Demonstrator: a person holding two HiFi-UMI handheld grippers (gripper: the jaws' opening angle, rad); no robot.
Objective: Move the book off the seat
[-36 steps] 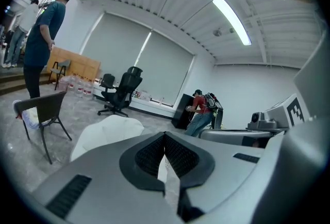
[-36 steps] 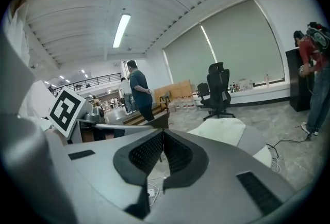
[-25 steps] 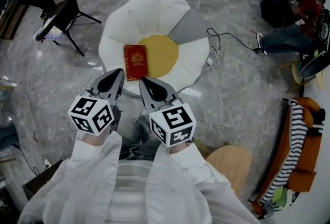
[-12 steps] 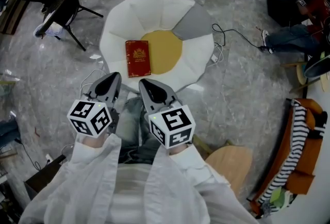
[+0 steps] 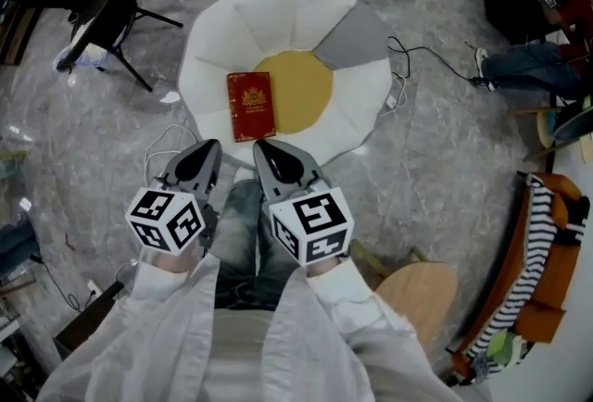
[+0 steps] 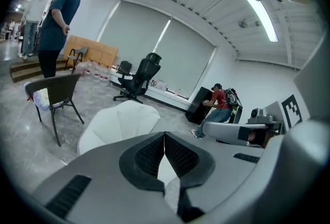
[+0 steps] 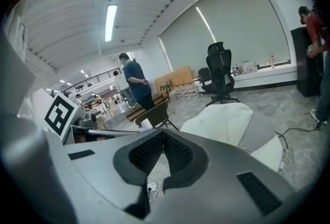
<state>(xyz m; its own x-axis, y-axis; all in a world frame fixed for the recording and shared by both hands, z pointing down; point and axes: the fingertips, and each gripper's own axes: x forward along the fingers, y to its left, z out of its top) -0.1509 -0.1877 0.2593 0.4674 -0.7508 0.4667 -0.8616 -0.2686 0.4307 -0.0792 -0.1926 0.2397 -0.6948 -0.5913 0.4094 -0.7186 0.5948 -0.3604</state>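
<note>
White petal seat bearing red book, lying flat left of seat's yellow centre (untouched, seemingly). Left gripper, right gripper hovering off seat's near edge, both clenched, empty. Reach step seeming in hand; next needing jaws opening around book's near edge.

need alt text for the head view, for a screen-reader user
Seen from above, a closed red book lies on a white flower-shaped seat with a yellow centre, on a grey floor. In the foreground, the left gripper and right gripper point at the seat, jaws shut, short of the book.
</note>
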